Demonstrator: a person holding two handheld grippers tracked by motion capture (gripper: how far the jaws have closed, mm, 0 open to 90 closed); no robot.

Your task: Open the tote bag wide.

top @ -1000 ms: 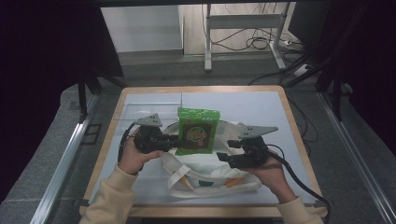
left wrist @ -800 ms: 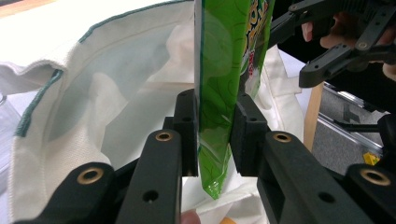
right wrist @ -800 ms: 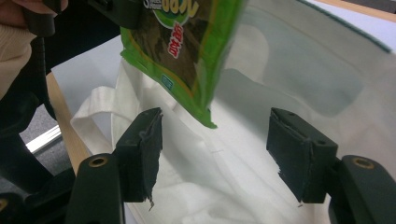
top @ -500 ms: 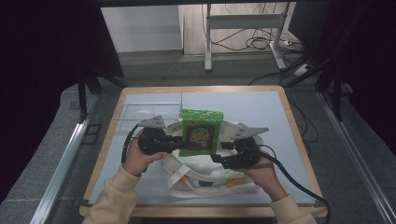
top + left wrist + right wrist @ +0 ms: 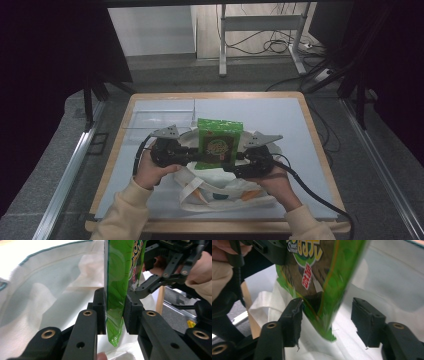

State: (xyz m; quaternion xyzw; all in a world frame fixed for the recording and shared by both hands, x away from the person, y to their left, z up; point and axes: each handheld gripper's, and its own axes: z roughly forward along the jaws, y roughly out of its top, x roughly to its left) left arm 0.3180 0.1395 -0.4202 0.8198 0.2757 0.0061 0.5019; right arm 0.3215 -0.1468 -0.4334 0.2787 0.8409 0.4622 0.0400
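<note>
A green snack bag [image 5: 219,143] stands upright over the open mouth of a white tote bag [image 5: 223,192] that lies on the table. My left gripper [image 5: 194,158] comes in from the left and is shut on the snack bag's [image 5: 119,277] lower edge, one pad on each face. My left gripper [image 5: 115,313] holds the bag clear of the cloth. My right gripper [image 5: 239,161] reaches in from the right. Its jaws have just been closing, and the snack bag's [image 5: 324,272] bottom corner hangs between them. My right gripper [image 5: 326,317] is open: the right pad stands apart from the film.
A clear plastic tray [image 5: 157,120] sits at the table's back left. The wooden table rim [image 5: 215,95] frames a pale blue mat. Cables trail from both grippers toward the person's side. Metal rails run along the floor on both sides.
The right gripper has shifted left and slightly down toward the snack bag, and its jaws stand narrower around the bag's corner. The left gripper keeps its hold and has barely moved.
</note>
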